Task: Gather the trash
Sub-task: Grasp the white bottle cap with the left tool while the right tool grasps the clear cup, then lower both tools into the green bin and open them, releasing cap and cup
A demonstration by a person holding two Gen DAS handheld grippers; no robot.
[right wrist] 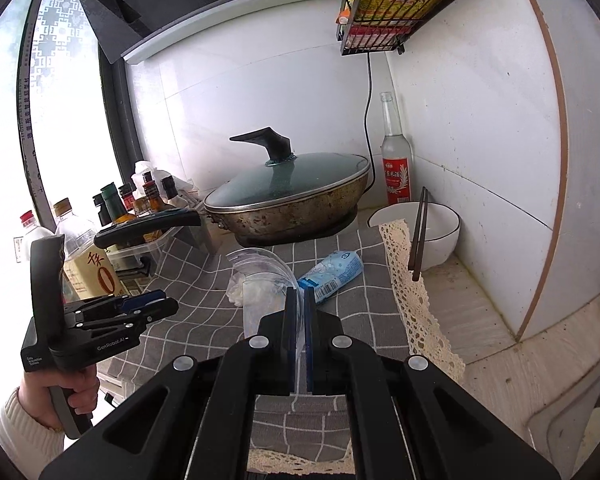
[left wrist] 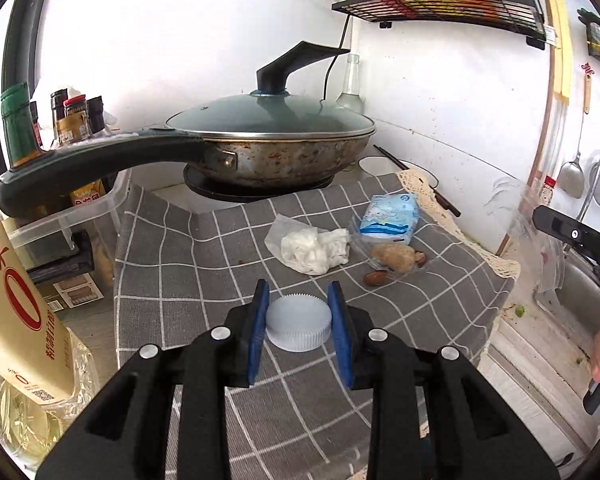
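Bottles point(left wrist: 18, 132) stand at the far left by the window, some in a clear tub, and a big oil jug point(left wrist: 16, 320) with red writing sits close to me. Next comes the frying pan point(left wrist: 268, 152) with its glass lid point(left wrist: 270, 114) on, sitting on a black burner at the back. In front of it lies the grey checked cloth point(left wrist: 204, 248). My left gripper point(left wrist: 298, 322) is low over this cloth, and its blue pads are shut on a white ribbed bottle cap point(left wrist: 298, 326), one pad on each side. Past the cap sits a crumpled white tissue point(left wrist: 314, 250). Just to the right of that is a blue and white tissue pack point(left wrist: 390, 218), with a brown food scrap point(left wrist: 392, 258) and a few small dark bits in front of it. Further right, my right gripper point(right wrist: 299, 340) is squeezed shut on the edge of a clear plastic bag point(right wrist: 266, 280), which hangs open over the cloth. A white bowl point(right wrist: 440, 226) with dark chopsticks point(right wrist: 420, 234) across it sits by the wall, and a tall clear bottle with a red label point(right wrist: 396, 160) stands behind it. A metal sink point(left wrist: 580, 292) is at the far right.
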